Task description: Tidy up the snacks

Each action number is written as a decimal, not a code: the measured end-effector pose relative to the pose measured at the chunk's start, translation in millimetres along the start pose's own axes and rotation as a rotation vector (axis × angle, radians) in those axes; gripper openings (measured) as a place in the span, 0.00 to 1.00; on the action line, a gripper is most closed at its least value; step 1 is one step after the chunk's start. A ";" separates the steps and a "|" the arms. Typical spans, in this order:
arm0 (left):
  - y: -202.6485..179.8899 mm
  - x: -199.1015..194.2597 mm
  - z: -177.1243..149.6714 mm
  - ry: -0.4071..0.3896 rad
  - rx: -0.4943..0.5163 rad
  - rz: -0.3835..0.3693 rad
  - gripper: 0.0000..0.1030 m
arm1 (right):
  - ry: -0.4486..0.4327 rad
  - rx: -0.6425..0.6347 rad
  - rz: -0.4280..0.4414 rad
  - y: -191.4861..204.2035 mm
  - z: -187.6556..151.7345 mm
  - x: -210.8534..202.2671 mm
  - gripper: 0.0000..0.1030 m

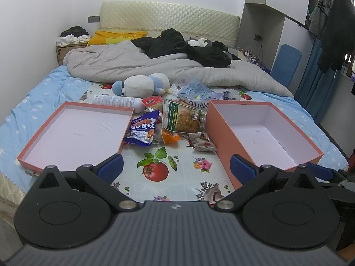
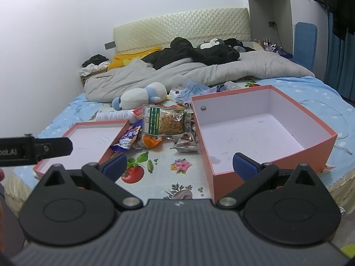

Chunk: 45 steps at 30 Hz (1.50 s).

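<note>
Snack packets lie in a pile on the patterned mat between two boxes: a green-striped clear bag [image 1: 182, 117] [image 2: 165, 120], a blue packet [image 1: 143, 129] [image 2: 129, 137], an orange packet [image 1: 169, 137] [image 2: 150, 141], a red packet [image 1: 153, 101] and a crumpled silver one [image 1: 203, 143] [image 2: 185, 144]. A shallow pink lid [image 1: 73, 133] [image 2: 93, 141] lies left, a deep pink box [image 1: 264, 133] [image 2: 261, 130] right. My left gripper [image 1: 176, 168] and right gripper [image 2: 179, 166] are both open and empty, short of the pile.
A plush toy [image 1: 139, 86] [image 2: 142, 94], a white bottle [image 1: 117, 100], crumpled blue bags [image 1: 195, 90] and a grey duvet [image 1: 155, 66] lie behind the snacks. The left gripper's body [image 2: 35, 148] reaches in at the left of the right wrist view. A blue chair [image 1: 286, 64] stands right.
</note>
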<state>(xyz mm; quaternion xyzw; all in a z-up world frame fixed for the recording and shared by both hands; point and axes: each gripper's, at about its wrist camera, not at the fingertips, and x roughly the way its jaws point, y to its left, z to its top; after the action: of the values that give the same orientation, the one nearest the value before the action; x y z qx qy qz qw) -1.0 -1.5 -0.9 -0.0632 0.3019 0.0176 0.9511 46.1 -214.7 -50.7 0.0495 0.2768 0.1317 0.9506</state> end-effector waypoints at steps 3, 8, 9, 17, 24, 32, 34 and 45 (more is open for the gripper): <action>0.2 -0.7 0.2 -0.007 -0.001 -0.002 1.00 | 0.000 -0.001 -0.004 0.8 -0.6 0.2 1.00; 2.2 -1.9 -0.2 -0.007 -0.003 -0.006 1.00 | -0.002 -0.003 -0.007 1.4 -1.4 1.8 1.00; 2.6 -3.0 -0.5 -0.008 -0.003 -0.005 1.00 | -0.003 -0.003 -0.006 1.2 -1.5 1.8 1.00; 2.4 -3.8 -0.8 -0.002 -0.002 -0.004 1.00 | -0.009 -0.006 0.002 0.1 -0.7 1.2 1.00; 2.5 -3.7 -0.4 0.000 0.000 0.000 1.00 | -0.007 -0.007 0.006 1.9 -4.0 2.7 1.00; 4.5 2.3 -1.3 0.009 -0.009 -0.001 1.00 | -0.013 -0.024 -0.006 6.3 -5.5 6.3 1.00; 5.9 3.6 -1.2 0.008 -0.013 0.001 1.00 | -0.018 -0.023 -0.012 6.6 -5.7 6.5 1.00; 7.5 21.3 -0.9 0.040 -0.031 0.002 1.00 | 0.007 -0.021 -0.028 7.8 -6.9 17.0 1.00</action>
<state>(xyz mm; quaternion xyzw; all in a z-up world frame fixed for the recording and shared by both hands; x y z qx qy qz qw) 15.4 5.7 -14.8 -0.0778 0.3206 0.0221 0.9437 54.4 -202.3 -63.9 0.0354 0.2792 0.1213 0.9519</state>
